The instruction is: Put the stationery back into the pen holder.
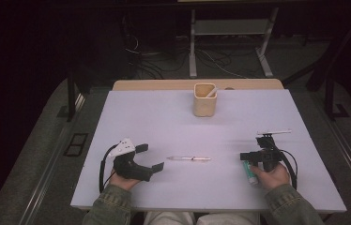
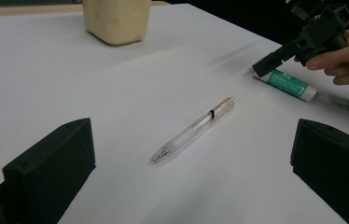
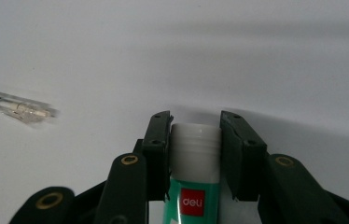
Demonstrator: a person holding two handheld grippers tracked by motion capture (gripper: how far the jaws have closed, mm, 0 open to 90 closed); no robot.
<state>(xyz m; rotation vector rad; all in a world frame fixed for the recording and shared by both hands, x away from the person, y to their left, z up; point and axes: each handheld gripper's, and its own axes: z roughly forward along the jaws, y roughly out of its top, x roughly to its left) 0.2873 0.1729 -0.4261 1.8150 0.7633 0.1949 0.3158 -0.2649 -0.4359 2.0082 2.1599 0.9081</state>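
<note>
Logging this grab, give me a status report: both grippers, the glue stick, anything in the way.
Right gripper shut on glue stick, which lies on the table. Left gripper open, empty, facing the clear pen. Nothing blocking; cup far back.

Glue stick (image 3: 194, 186) base behind tongs

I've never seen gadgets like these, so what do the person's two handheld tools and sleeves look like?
Both are black, pistol-shaped devices. The left tool carries a grey three-cornered plate on top and a black cable looping from its back; its jaws are thick, blocky and matte. The right tool has slimmer jaws on hinged black links with brass-coloured rivets, plus a black cable. The sleeves are olive-green, like a denim jacket's cuffs.
</note>
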